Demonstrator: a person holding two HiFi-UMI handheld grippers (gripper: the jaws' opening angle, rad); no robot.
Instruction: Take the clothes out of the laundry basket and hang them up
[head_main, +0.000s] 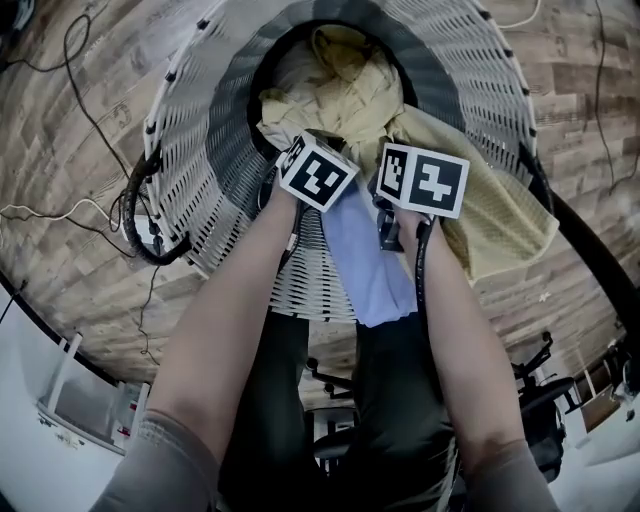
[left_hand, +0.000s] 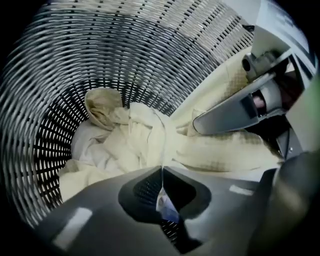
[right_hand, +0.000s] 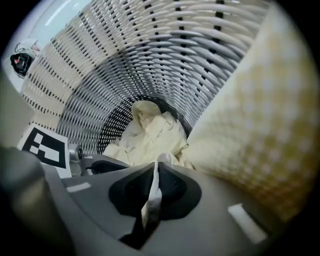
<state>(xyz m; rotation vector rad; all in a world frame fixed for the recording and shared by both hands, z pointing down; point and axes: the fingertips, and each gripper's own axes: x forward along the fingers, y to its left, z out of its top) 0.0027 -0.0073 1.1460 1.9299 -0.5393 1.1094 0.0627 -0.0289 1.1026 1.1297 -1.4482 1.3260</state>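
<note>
Over the near rim of the laundry basket (head_main: 200, 150) hangs the piece I am working, a pale blue garment (head_main: 370, 260), draped down the outside wall toward me between my two tools. Both are clenched. The left gripper (left_hand: 161, 172) has its jaws pressed together on a thin, blue-tinted pinch of cloth. The right gripper (right_hand: 154, 167) is likewise closed on a narrow pale fold, which I take to be the same garment's top edge, though it reads whiter from that camera. Deeper in the basket lie crumpled cream clothes (head_main: 340, 90), and a yellow checked cloth (head_main: 500, 220) spills over the rim on my right, close beside the right tool. I judge the blue piece light, limp and thin. It should sag and fold on itself the moment it lifts, and such small pinches could slip under its own weight or snag on the wicker. The better hold, I reckon, is along a hem or at the shoulders, hands well apart, with more cloth in each bite so it hangs flat for hanging.
</note>
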